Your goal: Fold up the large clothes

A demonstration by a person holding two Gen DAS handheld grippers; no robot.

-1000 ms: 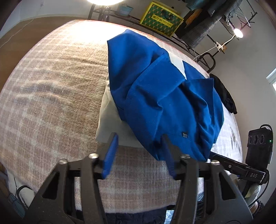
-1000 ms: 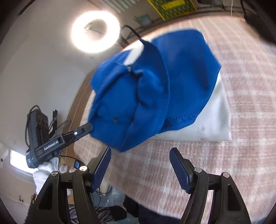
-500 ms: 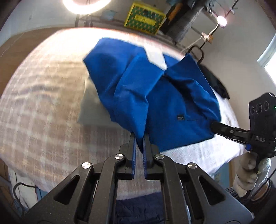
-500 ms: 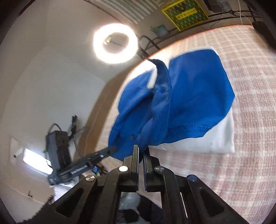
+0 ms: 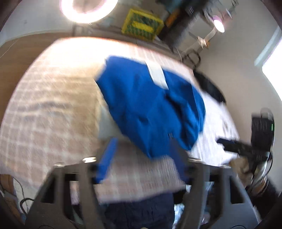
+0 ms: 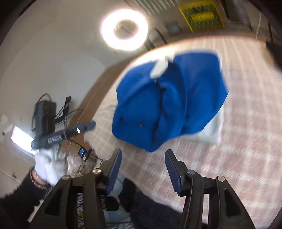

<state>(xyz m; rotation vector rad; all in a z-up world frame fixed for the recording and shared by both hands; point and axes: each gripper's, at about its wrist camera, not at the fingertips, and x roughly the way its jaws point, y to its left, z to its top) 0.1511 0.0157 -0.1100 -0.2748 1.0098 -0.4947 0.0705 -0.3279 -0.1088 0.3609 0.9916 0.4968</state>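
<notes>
One blue garment [image 5: 151, 107] lies bunched at the centre of the checked bedcover [image 5: 49, 105], and I see it in both wrist views. In the left wrist view it spreads from about 11 o'clock down to 5 o'clock of the picture centre. A white panel [image 5: 156, 74] shows on it at 12 o'clock, and a pale grey layer [image 5: 105, 123] shows under its edge at 9 o'clock. In the right wrist view the same garment [image 6: 169, 104] sits at 12 to 1 o'clock above the tongs, folded into several overlapping lobes, with a small dark tag [image 6: 140, 125] on the lobe at 10 o'clock.

I read the left gripper [image 5: 142, 156] as spread: its blue pads stand apart, the jaws have just been opening, and no cloth is pinched between them. The lower tip of the garment hangs just above the gap. The picture is blurred, so I cannot tell whether the right-hand pad touches the cloth.

I read the right gripper [image 6: 143, 167] as spread as well, its jaws having just been opening. Only bedcover shows between its pads, and the garment's nearest edge is just beyond the tips.

At 9 o'clock in the right wrist view, a gloved hand [image 6: 51, 165] carries the other gripper. A ring light [image 6: 124, 29] glows at 12 o'clock, with a yellow crate [image 6: 201, 15] at 1 o'clock.
</notes>
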